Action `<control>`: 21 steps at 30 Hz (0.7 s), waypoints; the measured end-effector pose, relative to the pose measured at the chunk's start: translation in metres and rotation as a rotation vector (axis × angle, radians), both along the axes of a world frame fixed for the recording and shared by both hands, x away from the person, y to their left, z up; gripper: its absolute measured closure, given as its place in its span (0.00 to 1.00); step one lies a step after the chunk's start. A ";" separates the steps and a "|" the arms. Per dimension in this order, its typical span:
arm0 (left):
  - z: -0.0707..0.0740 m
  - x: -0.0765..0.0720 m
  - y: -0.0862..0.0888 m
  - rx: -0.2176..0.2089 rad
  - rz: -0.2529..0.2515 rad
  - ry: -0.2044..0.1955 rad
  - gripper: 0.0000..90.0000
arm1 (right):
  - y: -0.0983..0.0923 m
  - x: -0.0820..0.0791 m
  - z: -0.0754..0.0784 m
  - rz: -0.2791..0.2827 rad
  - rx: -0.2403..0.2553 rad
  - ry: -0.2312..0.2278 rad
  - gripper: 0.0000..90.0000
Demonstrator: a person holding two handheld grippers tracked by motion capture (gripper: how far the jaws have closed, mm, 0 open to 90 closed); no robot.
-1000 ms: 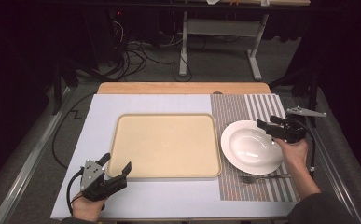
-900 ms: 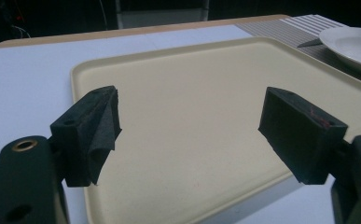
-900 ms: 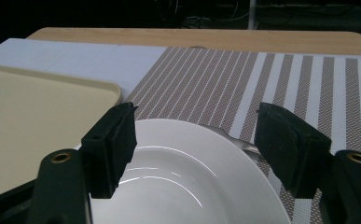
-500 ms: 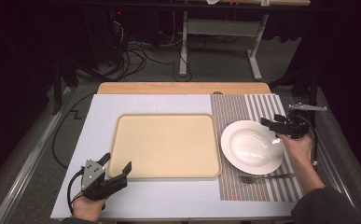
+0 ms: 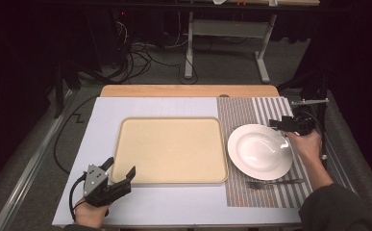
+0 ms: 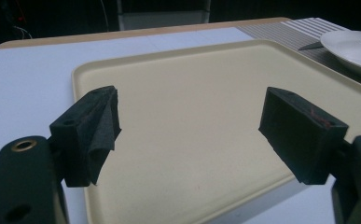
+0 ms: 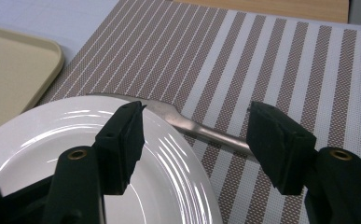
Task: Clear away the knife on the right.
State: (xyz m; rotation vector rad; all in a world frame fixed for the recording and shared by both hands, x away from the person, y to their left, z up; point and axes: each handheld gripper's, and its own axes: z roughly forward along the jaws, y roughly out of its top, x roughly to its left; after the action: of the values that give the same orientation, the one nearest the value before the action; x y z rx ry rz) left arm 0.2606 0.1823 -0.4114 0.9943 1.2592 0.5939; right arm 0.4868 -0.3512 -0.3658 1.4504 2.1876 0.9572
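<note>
A white plate [image 5: 260, 150] sits on the striped placemat [image 5: 251, 109], to the right of the beige tray [image 5: 170, 150]. My right gripper [image 5: 276, 124] hovers at the plate's far right rim, open. Its jaws have just been closing. Between them I see the plate rim [image 7: 169, 140] and, beyond it, a metal knife [image 7: 201, 131] flat on the placemat [image 7: 271, 60]. The pads touch neither. My left gripper [image 5: 118, 177] rests open at the tray's near left corner, and nothing but the tray surface [image 6: 192, 116] shows between its jaws.
A fork [image 5: 275, 182] lies on the placemat in front of the plate. A wooden board [image 5: 188, 90] edges the far side of the white table top [image 5: 102, 115]. Cables and a desk frame stand on the floor behind.
My right hand has shifted a little outward, from over the plate's upper right part to its far right rim. Its jaws stand narrower. The left gripper has not moved.
</note>
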 end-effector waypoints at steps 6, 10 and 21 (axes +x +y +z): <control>0.000 0.000 0.000 0.000 0.001 0.002 0.23 | -0.002 0.010 0.000 0.009 -0.049 0.049 0.47; 0.001 0.000 0.001 -0.005 0.005 -0.005 0.23 | -0.008 0.020 -0.005 0.002 -0.082 0.086 0.51; 0.001 0.000 0.001 -0.008 0.005 -0.002 0.23 | -0.011 0.036 -0.014 0.037 -0.171 0.210 0.60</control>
State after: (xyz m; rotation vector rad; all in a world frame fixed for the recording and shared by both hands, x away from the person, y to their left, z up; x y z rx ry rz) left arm 0.2605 0.1830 -0.4106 0.9838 1.2617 0.5937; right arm 0.5229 -0.3619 -0.3798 1.4921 2.3858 0.6344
